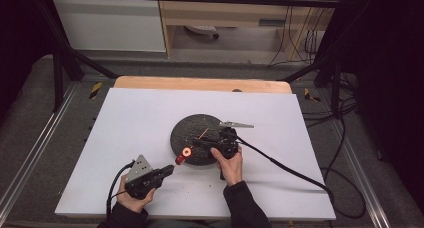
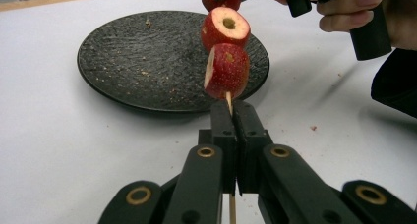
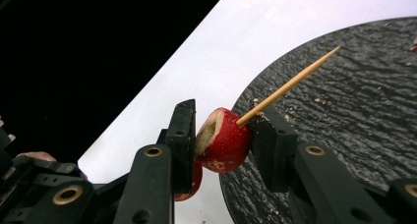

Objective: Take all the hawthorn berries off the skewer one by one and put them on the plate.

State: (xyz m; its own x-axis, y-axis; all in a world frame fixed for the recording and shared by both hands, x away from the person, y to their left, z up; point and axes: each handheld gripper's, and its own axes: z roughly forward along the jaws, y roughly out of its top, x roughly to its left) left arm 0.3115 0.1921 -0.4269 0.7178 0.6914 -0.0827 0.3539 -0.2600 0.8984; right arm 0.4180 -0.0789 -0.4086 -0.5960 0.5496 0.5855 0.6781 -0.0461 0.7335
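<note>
Pinching the top fruit (image 3: 221, 143) at the dark plate's (image 1: 187, 125) six o'clock rim, the right gripper (image 3: 223, 140) could crush or split it, or snap the skewer (image 2: 229, 102) clamped in the left gripper (image 2: 235, 117).

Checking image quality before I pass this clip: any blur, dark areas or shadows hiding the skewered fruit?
High view: evenly lit white table, dark surroundings, fruit tiny and soft. Left gripper view: sharp on the fruit pieces and plate, soft shadows only. Right gripper view: fruit and skewer clear, upper left corner black.
</note>
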